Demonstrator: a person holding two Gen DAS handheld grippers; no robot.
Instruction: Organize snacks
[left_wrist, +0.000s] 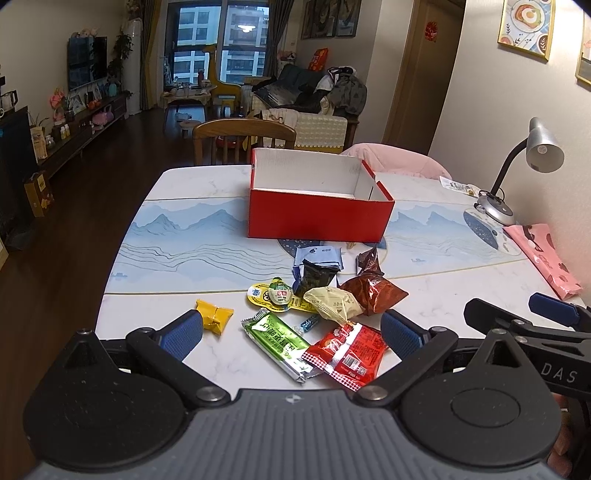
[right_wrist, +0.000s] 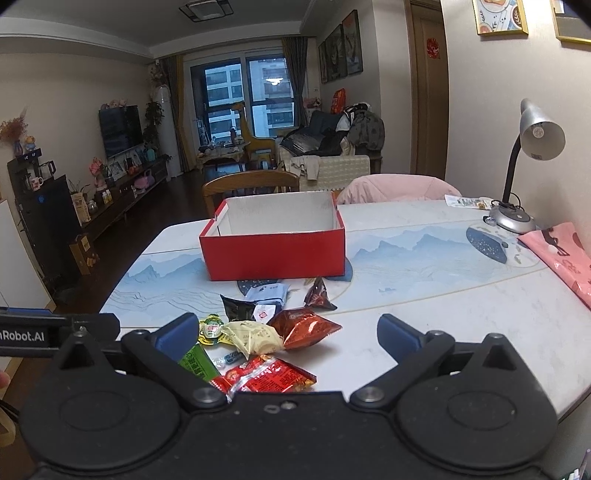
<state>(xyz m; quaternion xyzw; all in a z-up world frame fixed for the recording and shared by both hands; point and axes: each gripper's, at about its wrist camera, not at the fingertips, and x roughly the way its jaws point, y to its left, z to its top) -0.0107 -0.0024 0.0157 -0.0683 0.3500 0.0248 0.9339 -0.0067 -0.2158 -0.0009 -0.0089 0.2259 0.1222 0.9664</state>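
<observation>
An open red box (left_wrist: 317, 216) with a white inside stands empty mid-table; it also shows in the right wrist view (right_wrist: 275, 253). In front of it lies a pile of snack packets: a green bar (left_wrist: 282, 345), a red packet (left_wrist: 347, 354), a yellow wrapped sweet (left_wrist: 214, 314), a cream pouch (left_wrist: 334, 301), a brown-red bag (left_wrist: 376, 291) and a dark packet (left_wrist: 316, 275). My left gripper (left_wrist: 291, 334) is open and empty, just short of the pile. My right gripper (right_wrist: 288, 334) is open and empty, with the red packet (right_wrist: 266, 376) and cream pouch (right_wrist: 255, 336) between its fingers' span.
A grey desk lamp (left_wrist: 517, 170) stands at the table's right side, with a pink bag (left_wrist: 543, 258) near it. A wooden chair (left_wrist: 243, 142) and a pink-covered chair (left_wrist: 395, 158) stand behind the table (left_wrist: 177, 236). The right gripper's fingers (left_wrist: 554, 308) show at the left view's right edge.
</observation>
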